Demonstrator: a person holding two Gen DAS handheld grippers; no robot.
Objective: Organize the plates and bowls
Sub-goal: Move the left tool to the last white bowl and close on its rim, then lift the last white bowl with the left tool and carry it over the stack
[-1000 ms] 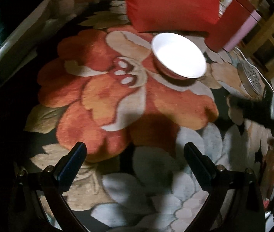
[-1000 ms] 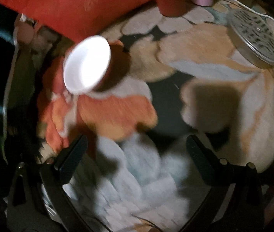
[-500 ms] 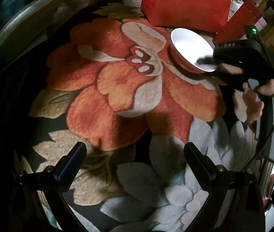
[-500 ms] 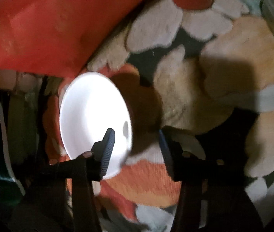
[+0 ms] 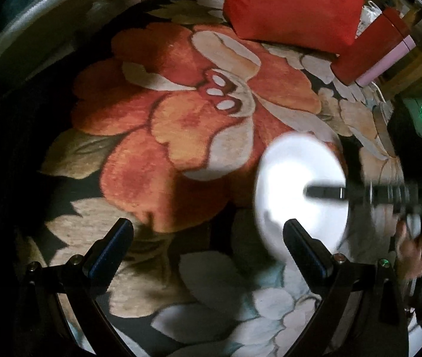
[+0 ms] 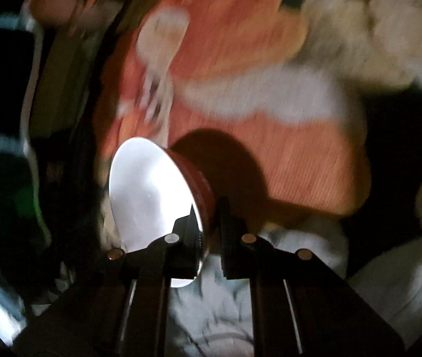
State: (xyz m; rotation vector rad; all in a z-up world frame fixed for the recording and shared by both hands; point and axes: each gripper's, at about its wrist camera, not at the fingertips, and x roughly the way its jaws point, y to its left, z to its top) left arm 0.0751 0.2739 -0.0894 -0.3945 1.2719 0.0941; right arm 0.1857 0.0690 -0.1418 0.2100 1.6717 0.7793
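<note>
A bowl [image 6: 148, 196], white inside and red outside, is pinched by its rim in my right gripper [image 6: 211, 217], one finger inside and one outside. The bowl hangs tilted above the flowered rug. In the left wrist view the same bowl [image 5: 288, 196] shows blurred at the right, with the right gripper [image 5: 341, 192] reaching in from the right edge and a hand [image 5: 416, 247] behind it. My left gripper [image 5: 208, 232] stands open over the rug with nothing between its fingers, the bowl just beyond its right finger.
A red cushion [image 5: 294, 3] lies at the far side of the flowered rug [image 5: 181, 125]. A red and a pink tumbler [image 5: 371, 50] lie beside it. A grey curved edge [image 5: 32, 20] runs along the far left.
The right gripper closed on the bowl's rim and carried it from the far side of the rug toward the left gripper. The left gripper barely shifted.
</note>
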